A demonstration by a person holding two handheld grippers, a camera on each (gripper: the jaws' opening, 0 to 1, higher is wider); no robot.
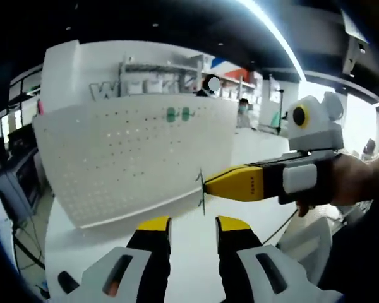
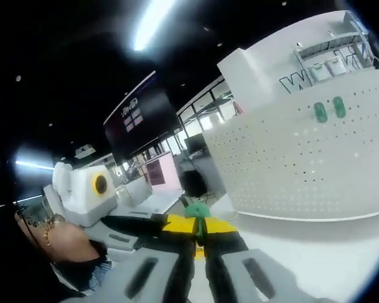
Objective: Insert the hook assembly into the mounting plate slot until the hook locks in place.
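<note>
Right gripper (image 2: 200, 232) grasps the green hook (image 2: 198, 212) (left gripper (image 1: 193, 228) released) before the pegboard (image 2: 303, 170).

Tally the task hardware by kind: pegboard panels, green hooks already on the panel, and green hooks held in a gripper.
Pegboard panel: 1
Green hooks on the panel: 2
Green hook held in the right gripper: 1
Total: 4

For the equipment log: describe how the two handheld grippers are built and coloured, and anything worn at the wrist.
Left gripper: two black jaws with yellow tips on light grey slotted bodies. Right gripper: yellow tapered jaw, black body with a pale panel. In the right gripper view, a beaded bracelet sits at the person's wrist.
</note>
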